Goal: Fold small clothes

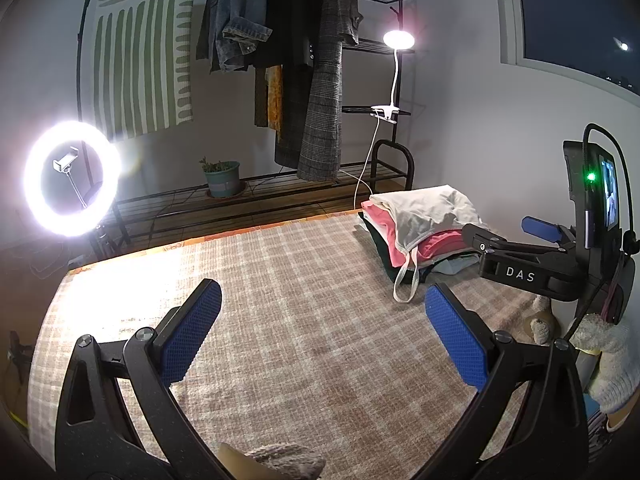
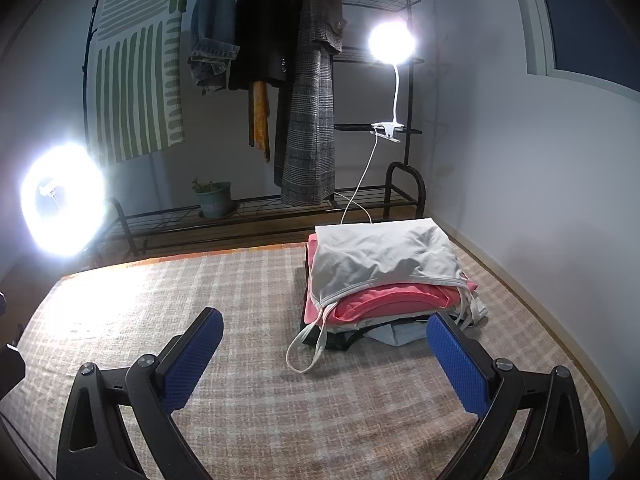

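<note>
Both tongs, the left tongs [image 1: 322, 334] and the right tongs [image 2: 324, 364], are wide open and hold nothing. The pile of clothes [image 2: 384, 280] lies on the checked surface [image 2: 240, 360], near the wall. The right tongs' arm carries the letters "DAS" [image 1: 520, 274].

A pale grey wall [image 2: 520, 140] is seen behind a black metal clothes rack [image 2: 404, 92], on which a grey checked coat [image 2: 312, 120] and a blue denim jacket [image 2: 210, 36] are hung at the top centre. A white cloth with green stripes [image 2: 136, 84] is hung at upper left. Glare is thrown by a round ring light [image 1: 72, 178] at the left edge, and a white clip-on lamp [image 2: 392, 42] is lit at upper right. A green plant pot [image 2: 216, 200] is set on the rack's low shelf. A dark window [image 1: 576, 12] is seen at upper right.
</note>
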